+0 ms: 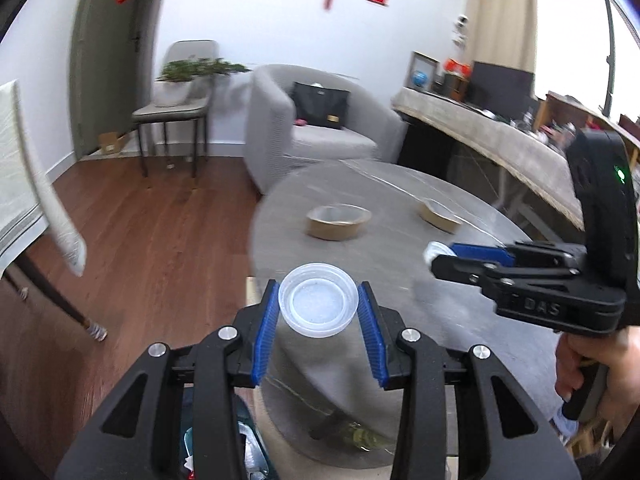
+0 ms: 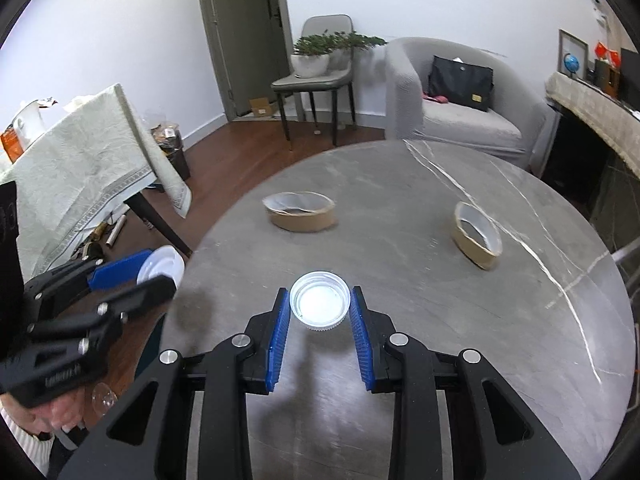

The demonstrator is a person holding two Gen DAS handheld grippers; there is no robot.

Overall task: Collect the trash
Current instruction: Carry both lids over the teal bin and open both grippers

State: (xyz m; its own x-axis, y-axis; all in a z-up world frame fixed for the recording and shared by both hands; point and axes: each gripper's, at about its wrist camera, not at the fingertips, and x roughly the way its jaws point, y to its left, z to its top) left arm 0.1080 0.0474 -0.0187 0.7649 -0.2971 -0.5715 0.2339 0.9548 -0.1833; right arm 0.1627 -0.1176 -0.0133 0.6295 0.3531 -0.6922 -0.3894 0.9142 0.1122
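My left gripper (image 1: 318,307) is shut on a clear plastic lid (image 1: 318,305) and holds it above the left edge of the round grey table (image 1: 400,272). It also shows in the right wrist view (image 2: 158,276) at the left, with the lid (image 2: 162,264) between its fingers. My right gripper (image 2: 320,306) is shut on a white ribbed bottle cap (image 2: 319,305) above the table (image 2: 400,360). It also shows in the left wrist view (image 1: 440,256) at the right. Two brown paper bowls (image 2: 300,211) (image 2: 477,234) lie on the table farther away.
A grey armchair (image 2: 460,108) with a black bag stands behind the table. A chair with a potted plant (image 2: 316,56) is by the door. A cloth-covered table (image 2: 80,160) and a full bin (image 2: 170,146) stand at the left. A bin with trash (image 1: 224,440) sits below my left gripper.
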